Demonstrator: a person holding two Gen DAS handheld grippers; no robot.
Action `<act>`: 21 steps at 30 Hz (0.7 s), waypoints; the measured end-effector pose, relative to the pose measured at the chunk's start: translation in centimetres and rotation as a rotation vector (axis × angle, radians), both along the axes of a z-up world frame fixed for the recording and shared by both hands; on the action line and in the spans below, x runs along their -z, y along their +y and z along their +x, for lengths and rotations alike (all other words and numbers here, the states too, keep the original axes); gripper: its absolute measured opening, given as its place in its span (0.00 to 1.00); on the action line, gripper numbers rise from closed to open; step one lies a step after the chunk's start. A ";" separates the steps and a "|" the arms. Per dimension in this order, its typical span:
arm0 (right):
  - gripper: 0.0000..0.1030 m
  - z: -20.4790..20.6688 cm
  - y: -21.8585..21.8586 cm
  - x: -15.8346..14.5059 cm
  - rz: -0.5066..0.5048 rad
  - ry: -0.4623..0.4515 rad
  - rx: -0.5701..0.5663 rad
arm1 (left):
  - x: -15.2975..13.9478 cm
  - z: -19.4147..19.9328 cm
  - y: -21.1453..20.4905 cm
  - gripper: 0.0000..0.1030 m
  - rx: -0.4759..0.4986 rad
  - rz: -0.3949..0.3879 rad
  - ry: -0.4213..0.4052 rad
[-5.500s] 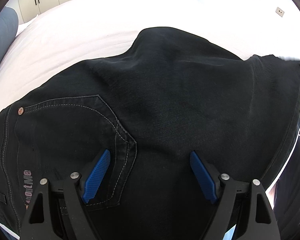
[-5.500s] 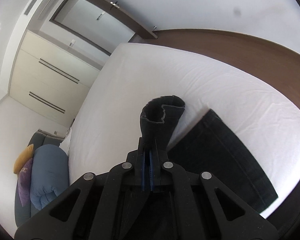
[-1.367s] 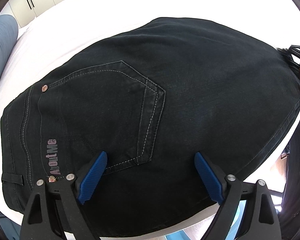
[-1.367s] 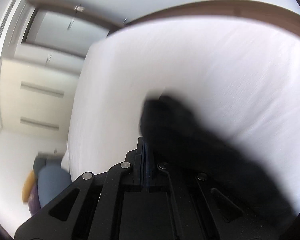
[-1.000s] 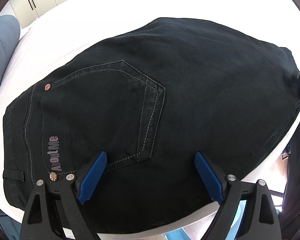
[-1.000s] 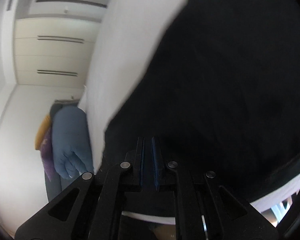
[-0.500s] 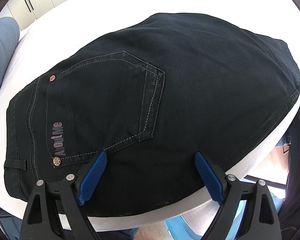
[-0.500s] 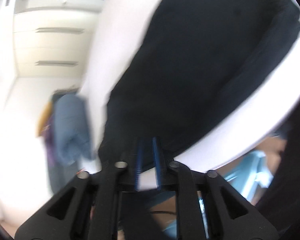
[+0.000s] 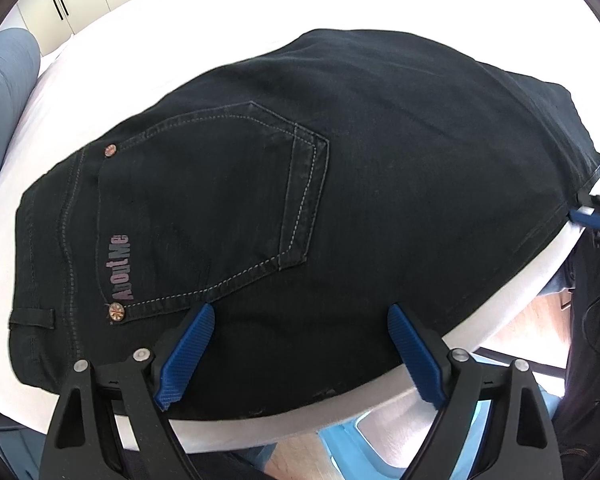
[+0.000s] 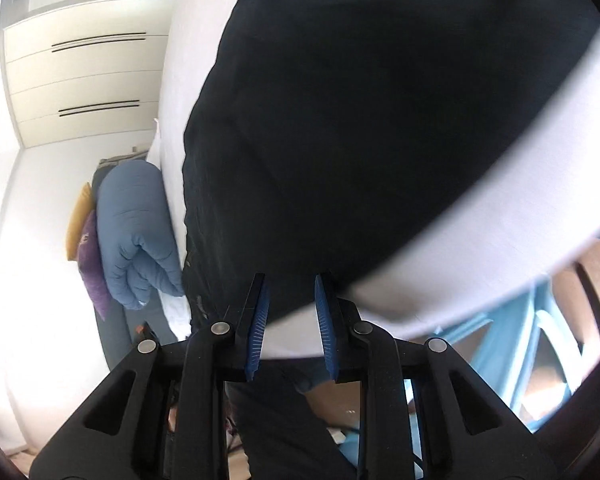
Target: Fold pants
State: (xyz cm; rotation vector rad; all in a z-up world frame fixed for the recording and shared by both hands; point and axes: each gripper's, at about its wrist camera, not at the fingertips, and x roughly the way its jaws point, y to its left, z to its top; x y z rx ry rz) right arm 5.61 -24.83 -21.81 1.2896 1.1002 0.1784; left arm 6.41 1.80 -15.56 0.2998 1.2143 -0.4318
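Note:
Black jeans (image 9: 340,184) lie folded on the white bed (image 9: 204,12), back pocket up, with an "AboutMe" label near the waistband at the left. My left gripper (image 9: 300,316) is open and empty, hovering above the near edge of the jeans. My right gripper (image 10: 289,284) is partly open and empty at the bed's edge, just off the jeans (image 10: 380,100). It also shows in the left wrist view (image 9: 588,212) at the far right, beside the folded end of the jeans.
A blue rolled duvet (image 10: 136,232) with yellow and purple cushions lies left of the bed. White wardrobes (image 10: 84,76) stand behind. A light blue stool (image 9: 364,440) stands on the wooden floor below the bed edge. A person in dark clothes (image 9: 596,340) stands at the right.
My right gripper laid the trouser leg over the jeans, opened, let go and drew back to the bed edge. My left gripper stayed open and pulled back slightly.

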 end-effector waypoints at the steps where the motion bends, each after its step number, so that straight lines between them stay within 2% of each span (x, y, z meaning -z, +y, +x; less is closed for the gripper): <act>1: 0.24 0.9 0.2 0.1 -0.025 0.005 -0.013 | -0.7 0.1 -0.1 0.78 0.003 -0.003 -0.006; 3: 0.27 -1.5 -1.3 -1.3 -0.041 -0.012 -0.023 | -2.2 0.4 -0.4 0.76 0.004 -0.027 -0.032; 5: 0.27 -1.9 -2.8 -3.6 -0.027 -0.108 -0.025 | -4.0 1.7 -1.2 0.76 -0.022 -0.121 -0.065; 7: 0.27 -2.4 -6.6 -4.3 -0.028 -0.199 -0.017 | -4.8 3.5 -2.7 0.76 -0.042 -0.212 -0.075; 8: 0.26 -1.2 -6.8 -5.0 -0.030 -0.240 -0.007 | -4.9 4.5 -3.7 0.76 -0.043 -0.233 -0.082; 10: 0.26 1.2 -7.1 -6.3 -0.037 -0.251 0.002 | -4.4 6.7 -6.0 0.76 -0.027 -0.253 -0.080; 12: 0.26 4.2 -6.6 -5.7 -0.011 -0.267 -0.028 | -3.3 9.1 -7.9 0.76 -0.031 -0.279 -0.041; 14: 0.26 6.6 -6.1 -4.1 -0.034 -0.212 -0.061 | -2.2 11.3 -9.8 0.72 -0.023 -0.300 -0.009; 16: 0.26 7.9 -5.8 -1.7 -0.033 -0.155 -0.098 | -1.3 13.5 -11.8 0.72 0.006 -0.306 0.004; 18: 0.07 7.8 -6.3 0.3 -0.030 -0.108 -0.082 | -0.3 15.2 -13.7 0.72 0.052 -0.294 0.018; 19: 0.01 7.6 -6.7 0.9 -0.011 -0.114 -0.066 | 0.8 15.7 -14.5 0.72 0.077 -0.251 0.013; 21: 0.00 6.1 -8.6 1.1 -0.002 -0.130 -0.004 | 1.5 16.7 -15.1 0.74 0.093 -0.223 -0.004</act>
